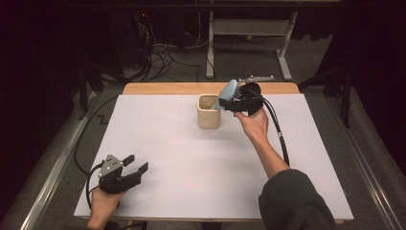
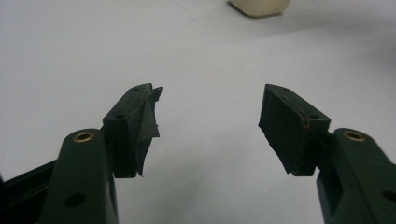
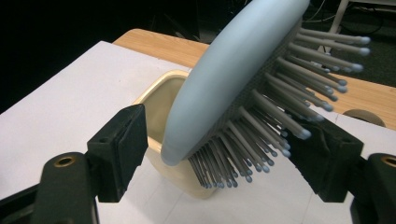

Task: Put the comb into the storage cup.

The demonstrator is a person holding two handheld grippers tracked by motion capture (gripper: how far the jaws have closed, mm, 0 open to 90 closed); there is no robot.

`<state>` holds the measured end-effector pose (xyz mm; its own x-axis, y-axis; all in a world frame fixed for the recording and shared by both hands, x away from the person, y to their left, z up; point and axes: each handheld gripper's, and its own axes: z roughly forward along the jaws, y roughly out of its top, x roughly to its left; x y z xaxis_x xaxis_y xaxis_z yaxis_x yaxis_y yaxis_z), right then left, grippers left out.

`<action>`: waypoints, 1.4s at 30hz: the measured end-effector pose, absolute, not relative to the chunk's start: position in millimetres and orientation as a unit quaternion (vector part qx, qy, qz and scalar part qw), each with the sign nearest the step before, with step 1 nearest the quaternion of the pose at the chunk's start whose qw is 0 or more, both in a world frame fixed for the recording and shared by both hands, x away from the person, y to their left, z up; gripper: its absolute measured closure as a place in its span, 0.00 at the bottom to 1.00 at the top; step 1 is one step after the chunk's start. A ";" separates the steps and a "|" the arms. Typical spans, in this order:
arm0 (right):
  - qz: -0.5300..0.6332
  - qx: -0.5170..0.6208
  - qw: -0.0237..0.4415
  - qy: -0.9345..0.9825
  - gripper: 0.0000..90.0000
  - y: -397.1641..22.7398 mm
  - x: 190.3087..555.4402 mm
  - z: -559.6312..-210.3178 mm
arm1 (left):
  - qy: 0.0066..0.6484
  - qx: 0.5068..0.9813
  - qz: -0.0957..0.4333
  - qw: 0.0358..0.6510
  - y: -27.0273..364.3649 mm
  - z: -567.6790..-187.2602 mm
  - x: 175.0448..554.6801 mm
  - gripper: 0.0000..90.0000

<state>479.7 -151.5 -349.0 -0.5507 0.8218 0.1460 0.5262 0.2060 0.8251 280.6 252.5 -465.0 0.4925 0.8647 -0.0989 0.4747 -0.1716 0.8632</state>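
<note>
White tabletop (image 1: 191,163) under dim light, dark room behind. Right gripper (image 3: 224,154) stands wide around a pale blue hairbrush (image 3: 233,79) leaning in a cream cup (image 1: 208,111), handle hidden inside. Left gripper (image 1: 134,168) rests wide, empty, near the front edge.

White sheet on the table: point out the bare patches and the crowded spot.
The white sheet lies bare between the left gripper and the cream cup, and left of the cup. It is crowded at the cup, where the right gripper has the hairbrush.
</note>
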 end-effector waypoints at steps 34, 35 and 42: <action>0.459 0.431 0.172 0.757 0.26 -165.0 463.9 -346.6 | 0.461 0.729 0.211 0.460 253.3 -464.9 281.1 0.41; 0.460 0.431 0.173 0.757 0.26 -165.5 463.5 -346.1 | 0.461 0.730 0.211 0.459 253.5 -464.8 281.1 0.41; 0.463 0.427 0.175 0.757 0.26 -166.9 459.2 -343.7 | 0.461 0.730 0.212 0.458 253.3 -464.7 281.0 0.41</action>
